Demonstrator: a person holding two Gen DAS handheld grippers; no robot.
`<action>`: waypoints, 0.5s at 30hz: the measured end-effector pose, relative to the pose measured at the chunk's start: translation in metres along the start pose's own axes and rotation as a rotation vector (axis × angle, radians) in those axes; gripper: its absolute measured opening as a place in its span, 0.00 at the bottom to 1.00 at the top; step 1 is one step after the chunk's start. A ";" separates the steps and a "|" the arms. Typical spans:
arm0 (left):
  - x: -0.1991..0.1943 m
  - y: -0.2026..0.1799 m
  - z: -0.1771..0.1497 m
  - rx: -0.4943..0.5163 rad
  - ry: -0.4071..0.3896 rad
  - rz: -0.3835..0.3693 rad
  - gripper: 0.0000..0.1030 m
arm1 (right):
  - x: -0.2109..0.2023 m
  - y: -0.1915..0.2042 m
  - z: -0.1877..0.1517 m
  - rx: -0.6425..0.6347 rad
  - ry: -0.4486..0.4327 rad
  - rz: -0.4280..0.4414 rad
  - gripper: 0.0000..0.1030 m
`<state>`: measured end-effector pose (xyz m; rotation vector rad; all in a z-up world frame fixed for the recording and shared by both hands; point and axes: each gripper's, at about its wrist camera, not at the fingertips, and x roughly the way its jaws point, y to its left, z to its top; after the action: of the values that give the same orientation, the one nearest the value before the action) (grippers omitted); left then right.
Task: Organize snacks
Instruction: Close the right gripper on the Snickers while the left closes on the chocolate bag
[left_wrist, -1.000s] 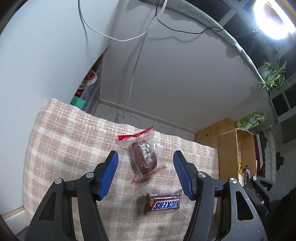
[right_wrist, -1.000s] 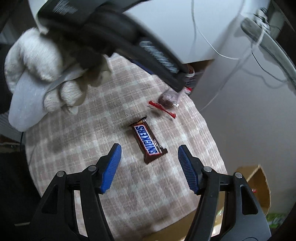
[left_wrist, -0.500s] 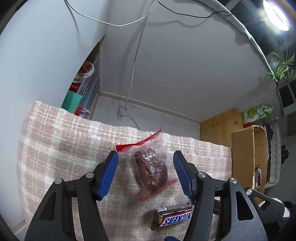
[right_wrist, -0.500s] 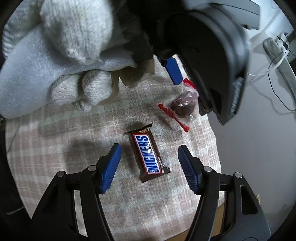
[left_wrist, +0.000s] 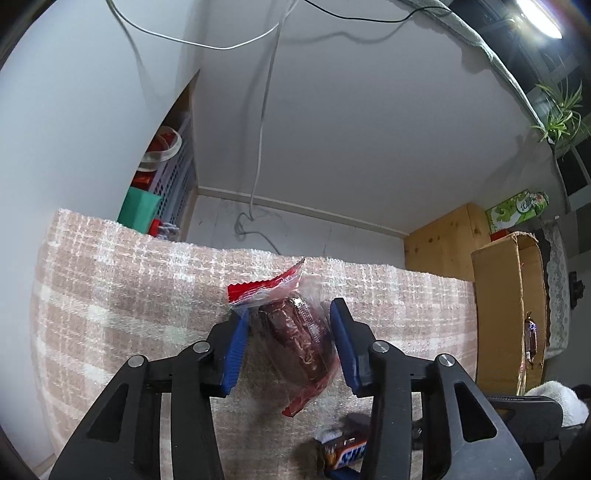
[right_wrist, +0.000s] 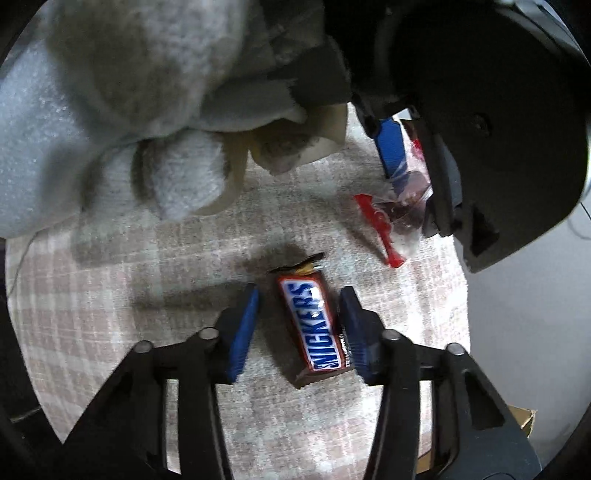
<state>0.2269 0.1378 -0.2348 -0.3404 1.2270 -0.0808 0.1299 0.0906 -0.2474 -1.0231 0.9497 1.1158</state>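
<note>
A dark brown snack in a clear wrapper with red ends (left_wrist: 295, 332) lies on the checked cloth (left_wrist: 129, 302). My left gripper (left_wrist: 290, 339) has closed around it, blue pads at both sides. The snack also shows in the right wrist view (right_wrist: 399, 210), partly behind the left gripper's body. A Snickers bar (right_wrist: 314, 325) lies on the cloth between the blue pads of my right gripper (right_wrist: 299, 328); the right pad touches it, the left pad stands a little off. Its end shows in the left wrist view (left_wrist: 343, 452).
The cloth-covered table ends just beyond the wrapped snack (left_wrist: 332, 264). A cardboard box (left_wrist: 506, 306) and a wooden cabinet (left_wrist: 439, 243) stand to the right. A basket shelf (left_wrist: 173, 166) sits at the back left. A gloved hand (right_wrist: 129, 92) fills the right view's top.
Both grippers moved forward and down and narrowed. The left one closed on the wrapped snack; the right one closed in around the Snickers bar.
</note>
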 end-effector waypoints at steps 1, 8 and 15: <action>0.000 -0.001 -0.001 0.010 -0.002 0.001 0.39 | 0.000 0.001 0.000 0.000 0.000 0.000 0.38; -0.003 0.000 -0.006 0.024 -0.011 0.001 0.37 | -0.004 0.001 0.001 0.014 -0.002 0.017 0.35; -0.013 0.000 -0.017 0.028 -0.030 0.022 0.36 | -0.018 0.003 -0.009 0.059 -0.018 0.032 0.32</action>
<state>0.2069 0.1376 -0.2280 -0.3029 1.1990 -0.0742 0.1233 0.0781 -0.2327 -0.9510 0.9821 1.1155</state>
